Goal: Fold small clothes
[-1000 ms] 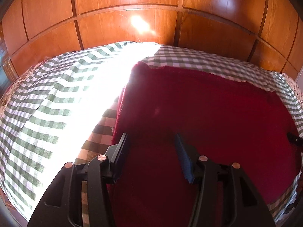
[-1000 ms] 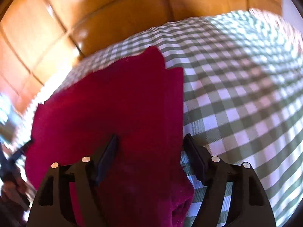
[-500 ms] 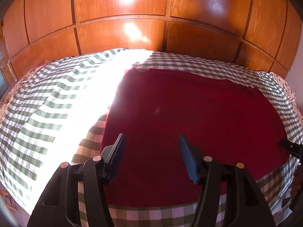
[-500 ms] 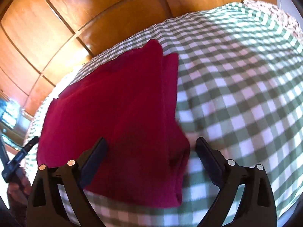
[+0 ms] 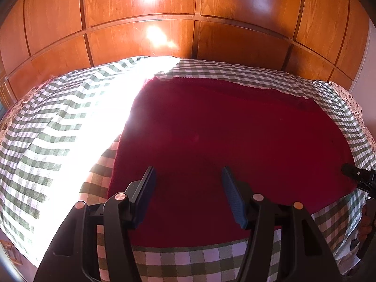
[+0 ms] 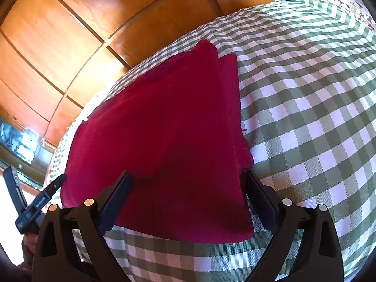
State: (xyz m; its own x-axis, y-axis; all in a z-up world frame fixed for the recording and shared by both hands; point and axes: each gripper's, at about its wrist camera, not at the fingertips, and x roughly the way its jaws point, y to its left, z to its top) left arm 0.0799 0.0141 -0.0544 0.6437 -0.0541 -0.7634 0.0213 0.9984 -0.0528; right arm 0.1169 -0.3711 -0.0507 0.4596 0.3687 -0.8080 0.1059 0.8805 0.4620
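Note:
A dark red cloth point(image 5: 230, 141) lies folded flat on the green-and-white checked tablecloth point(image 5: 54, 145). It also shows in the right wrist view point(image 6: 164, 129), with a lower layer sticking out along its right edge. My left gripper point(image 5: 188, 176) is open and empty, above the cloth's near left part. My right gripper point(image 6: 186, 181) is open and empty, above the cloth's near right corner. Neither touches the cloth.
Wooden panelled cupboard doors point(image 5: 188, 23) stand right behind the table. Bright sunlight washes out the left of the tablecloth point(image 5: 98, 122). The right gripper's tip point(image 5: 354, 174) shows at the cloth's right edge; the left gripper's side point(image 6: 40, 202) shows at the left.
Both grippers have pulled back and up from the cloth. The right one opened wider and let go of the cloth's right edge, which now lies flat.

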